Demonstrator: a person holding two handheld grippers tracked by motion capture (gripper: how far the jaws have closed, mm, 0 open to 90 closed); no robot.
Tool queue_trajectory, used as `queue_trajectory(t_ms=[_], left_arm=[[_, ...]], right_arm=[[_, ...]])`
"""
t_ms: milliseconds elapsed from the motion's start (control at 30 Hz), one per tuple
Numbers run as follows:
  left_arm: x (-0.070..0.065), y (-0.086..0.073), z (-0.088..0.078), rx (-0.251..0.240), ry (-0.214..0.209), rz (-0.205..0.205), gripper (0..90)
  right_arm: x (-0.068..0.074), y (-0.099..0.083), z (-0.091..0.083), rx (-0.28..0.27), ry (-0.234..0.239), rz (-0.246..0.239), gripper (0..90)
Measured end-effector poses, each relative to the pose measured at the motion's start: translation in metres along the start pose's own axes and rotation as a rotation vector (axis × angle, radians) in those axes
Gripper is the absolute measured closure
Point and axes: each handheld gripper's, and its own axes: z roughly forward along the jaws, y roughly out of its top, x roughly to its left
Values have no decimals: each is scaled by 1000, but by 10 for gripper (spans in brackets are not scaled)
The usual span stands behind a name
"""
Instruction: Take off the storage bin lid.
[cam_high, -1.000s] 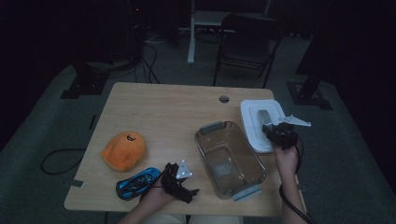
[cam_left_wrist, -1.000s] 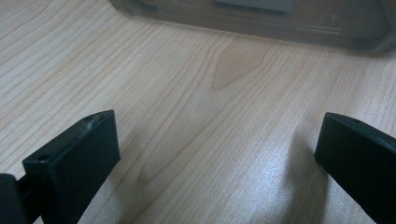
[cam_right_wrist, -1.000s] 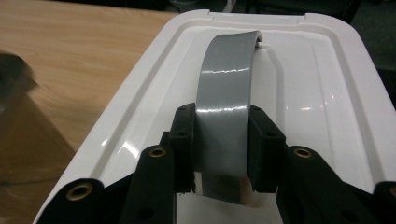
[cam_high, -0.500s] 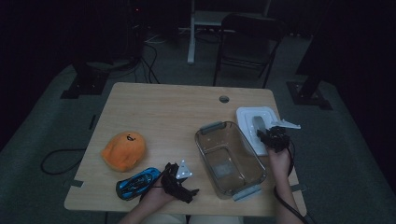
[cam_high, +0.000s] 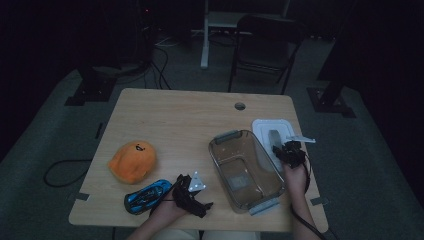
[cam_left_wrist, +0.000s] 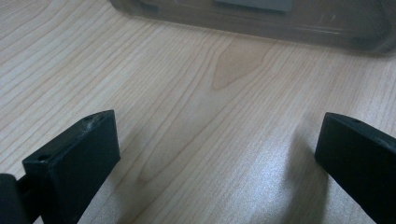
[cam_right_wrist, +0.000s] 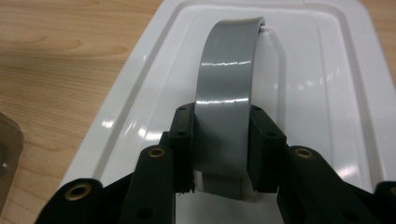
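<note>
A white lid (cam_high: 263, 128) with a grey strap handle (cam_high: 274, 136) lies flat on the table just right of the clear plastic container (cam_high: 216, 156). My right gripper (cam_high: 280, 147) is shut on that handle. In the right gripper view the pads (cam_right_wrist: 186, 122) pinch the grey handle (cam_right_wrist: 229, 70) from both sides above the lid (cam_right_wrist: 313, 88). Its jaws have just been opening very slightly, with the handle still between them. My left gripper (cam_high: 199, 195) rests low at the table's front edge, open. Bare wood lies between its jaws (cam_left_wrist: 219, 144), and the container's wall (cam_left_wrist: 261, 18) is ahead.
An orange plush toy (cam_high: 132, 160) lies at the front left. A blue toy car (cam_high: 147, 195) sits right beside the left hand. The tabletop has a cable hole (cam_high: 240, 106) near its back edge. A chair (cam_high: 265, 40) stands behind the table.
My right hand has come down and slightly left with the lid, which now sits lower, close beside the container. The left hand has kept still.
</note>
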Motion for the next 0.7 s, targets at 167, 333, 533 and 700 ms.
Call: queue_trajectory(t_ms=[167, 333, 533, 700], left_arm=[[0, 0, 0, 0, 0, 0, 4], [-1, 0, 0, 0, 7, -8, 4], [0, 1, 1, 2, 34, -39, 4], [4, 11, 0, 16, 61, -72, 4]], right_arm=[[-2, 0, -7, -31, -22, 14, 490], [-5, 1, -26, -44, 9, 21, 298], [-6, -7, -49, -66, 70, 1, 134], [-5, -18, -60, -49, 102, -43, 125]])
